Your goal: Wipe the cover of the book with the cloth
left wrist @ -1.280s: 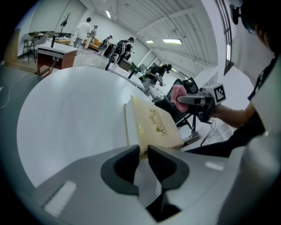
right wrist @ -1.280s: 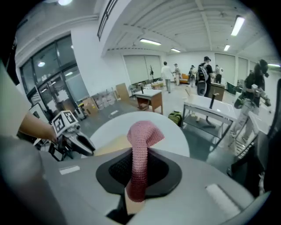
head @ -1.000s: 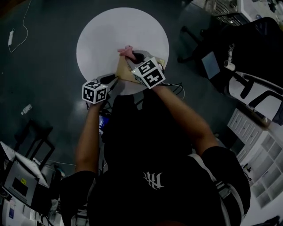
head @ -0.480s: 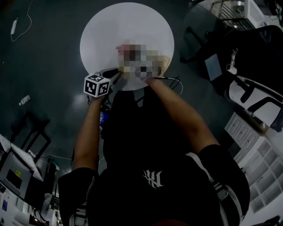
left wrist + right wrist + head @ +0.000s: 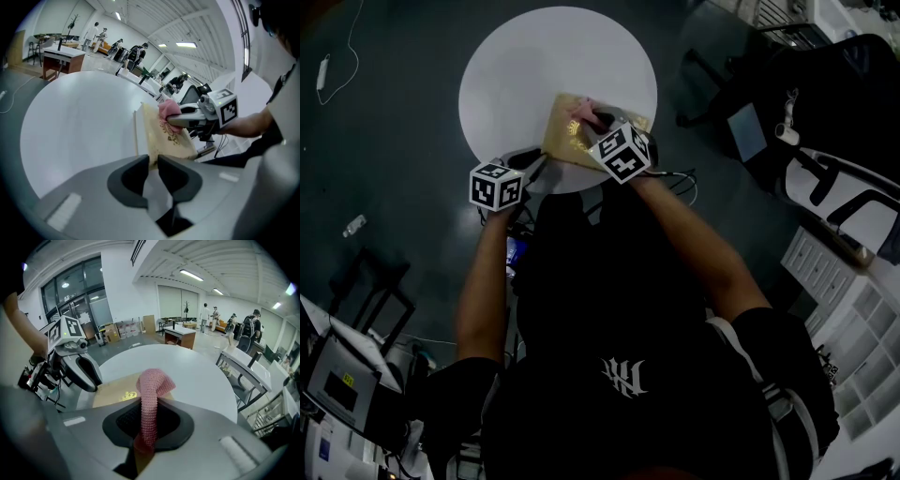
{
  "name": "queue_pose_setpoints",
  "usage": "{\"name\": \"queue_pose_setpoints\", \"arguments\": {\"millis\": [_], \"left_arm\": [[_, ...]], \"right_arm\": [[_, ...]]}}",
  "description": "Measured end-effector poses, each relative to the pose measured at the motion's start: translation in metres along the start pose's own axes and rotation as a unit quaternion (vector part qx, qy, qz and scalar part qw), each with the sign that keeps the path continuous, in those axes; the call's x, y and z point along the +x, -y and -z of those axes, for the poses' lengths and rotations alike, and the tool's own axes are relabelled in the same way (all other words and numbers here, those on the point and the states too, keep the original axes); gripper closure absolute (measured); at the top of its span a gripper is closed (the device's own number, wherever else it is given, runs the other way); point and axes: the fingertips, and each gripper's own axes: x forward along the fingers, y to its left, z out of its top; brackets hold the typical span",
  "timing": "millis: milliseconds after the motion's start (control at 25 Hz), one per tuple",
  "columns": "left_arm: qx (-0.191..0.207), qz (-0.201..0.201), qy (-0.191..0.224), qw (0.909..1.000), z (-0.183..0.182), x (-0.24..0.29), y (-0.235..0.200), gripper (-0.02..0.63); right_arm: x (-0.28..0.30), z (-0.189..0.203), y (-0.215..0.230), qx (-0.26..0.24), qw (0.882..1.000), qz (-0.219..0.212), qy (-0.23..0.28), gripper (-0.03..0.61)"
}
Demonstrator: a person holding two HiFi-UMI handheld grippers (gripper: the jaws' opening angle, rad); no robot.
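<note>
In the head view I count one round white table (image 5: pixel 516 66), one tan hardback book with a gold emblem (image 5: pixel 567 136), one pink knitted cloth (image 5: pixel 579 113) and my two grippers. The book lies on the table's near side, close to the rim nearest me. Its long axis runs across the view, roughly along that rim and dipping slightly to the right. The left gripper (image 5: pixel 544 163) comes in at the book's left corner. The right gripper (image 5: pixel 598 122) sits over the cover with the cloth at its tip.

In the left gripper view, the jaws are nearly together and pinch the book's near corner between their pads. From there the cover stretches away across the table towards the right gripper (image 5: pixel 190 118), and the page block shows along its left edge. The cloth (image 5: pixel 168 108) is bunched against the cover near the emblem.

In the right gripper view, the jaws are clamped on the single cloth (image 5: pixel 149 413), which stands up from them as a narrow band and folds over at the top. Beyond it I see the cover (image 5: pixel 112 394), then the bare table top.
</note>
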Motion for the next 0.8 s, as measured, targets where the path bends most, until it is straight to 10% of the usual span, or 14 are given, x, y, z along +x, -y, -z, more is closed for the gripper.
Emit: {"name": "queue_pose_setpoints", "arguments": {"millis": [800], "left_arm": [[0.004, 0.001, -0.009, 1.0000, 0.000, 0.001, 0.002, 0.546]], "right_arm": [[-0.067, 0.088, 0.033, 0.039, 0.998, 0.046, -0.030, 0.538]]}}
